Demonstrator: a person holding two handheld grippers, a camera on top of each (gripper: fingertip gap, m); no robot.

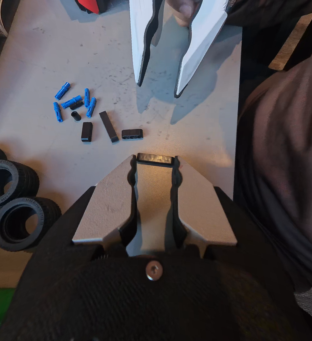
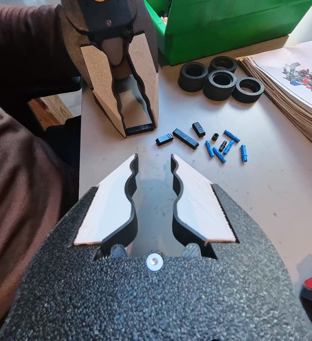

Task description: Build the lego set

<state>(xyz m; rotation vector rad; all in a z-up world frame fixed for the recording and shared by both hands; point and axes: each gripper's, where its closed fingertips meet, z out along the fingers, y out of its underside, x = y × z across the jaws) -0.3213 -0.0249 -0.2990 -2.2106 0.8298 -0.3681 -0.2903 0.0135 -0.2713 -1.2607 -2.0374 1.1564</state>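
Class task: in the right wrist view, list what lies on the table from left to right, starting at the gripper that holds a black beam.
left gripper with black beam → loose black beams → blue pins → instruction booklet

Parts spread on the table (image 2: 188,212) between my two grippers.

In the right wrist view, my right gripper (image 2: 154,156) sits at lower centre, tips apart; the left gripper (image 2: 140,129) reaches in from upper left, a beam (image 2: 140,129) between its tips. Three beams (image 2: 185,138) lie right of it, the pins (image 2: 223,147) farther right. Behind them stand tyres (image 2: 219,81), a box (image 2: 225,27) beyond, a booklet (image 2: 299,73) at right.
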